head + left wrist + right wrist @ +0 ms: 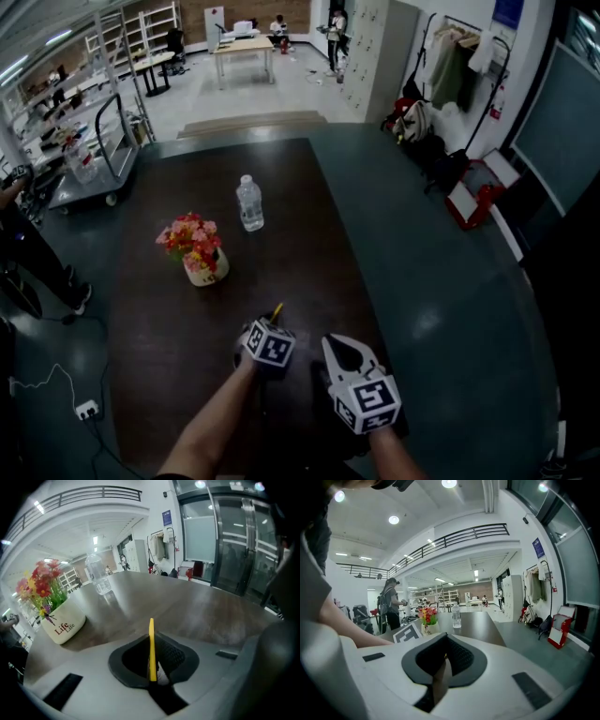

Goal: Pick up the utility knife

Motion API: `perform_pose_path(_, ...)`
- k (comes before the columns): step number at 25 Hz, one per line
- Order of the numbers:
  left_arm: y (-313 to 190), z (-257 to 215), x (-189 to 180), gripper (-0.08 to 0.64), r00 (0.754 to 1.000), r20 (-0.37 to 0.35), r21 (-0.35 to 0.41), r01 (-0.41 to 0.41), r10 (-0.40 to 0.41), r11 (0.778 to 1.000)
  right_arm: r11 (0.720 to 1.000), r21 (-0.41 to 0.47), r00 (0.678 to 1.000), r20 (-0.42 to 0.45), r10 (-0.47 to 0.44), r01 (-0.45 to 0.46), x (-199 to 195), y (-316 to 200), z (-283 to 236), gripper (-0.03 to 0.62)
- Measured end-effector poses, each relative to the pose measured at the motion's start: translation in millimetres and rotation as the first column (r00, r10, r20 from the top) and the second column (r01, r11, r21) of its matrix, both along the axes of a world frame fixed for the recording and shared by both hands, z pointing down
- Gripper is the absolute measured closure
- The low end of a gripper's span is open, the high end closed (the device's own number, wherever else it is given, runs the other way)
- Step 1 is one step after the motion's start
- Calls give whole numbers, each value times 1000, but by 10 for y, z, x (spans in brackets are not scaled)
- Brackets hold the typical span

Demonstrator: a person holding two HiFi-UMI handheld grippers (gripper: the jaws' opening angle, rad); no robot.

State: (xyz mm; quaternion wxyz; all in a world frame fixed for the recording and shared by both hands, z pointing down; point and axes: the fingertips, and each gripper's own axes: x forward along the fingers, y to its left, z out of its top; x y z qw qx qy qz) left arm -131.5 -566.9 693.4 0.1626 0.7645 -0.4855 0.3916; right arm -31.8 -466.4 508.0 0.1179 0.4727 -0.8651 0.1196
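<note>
The utility knife [151, 648] is a thin yellow strip, seen edge-on and upright between the dark pads of my left gripper [154, 638], which is shut on it. In the head view its yellow tip [277, 310] pokes out ahead of the left gripper [264, 325], low over the near part of the dark brown table [169, 309]. My right gripper [340, 350] sits just to the right of the left one. In the right gripper view its jaws [444, 652] meet at the tips with nothing between them.
A white pot of red and pink flowers [199, 251] and a clear water bottle [249, 203] stand further back on the table. The table's right edge [352, 272] drops to grey floor. A metal cart [89, 159] and a person [28, 248] are at the left.
</note>
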Motion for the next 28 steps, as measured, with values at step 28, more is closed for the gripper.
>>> perform_pose_path(28,2298,-2433,301,526,850,-526,400,233,14,886,942,236,961,80,-265,239,362,1543,-860,583)
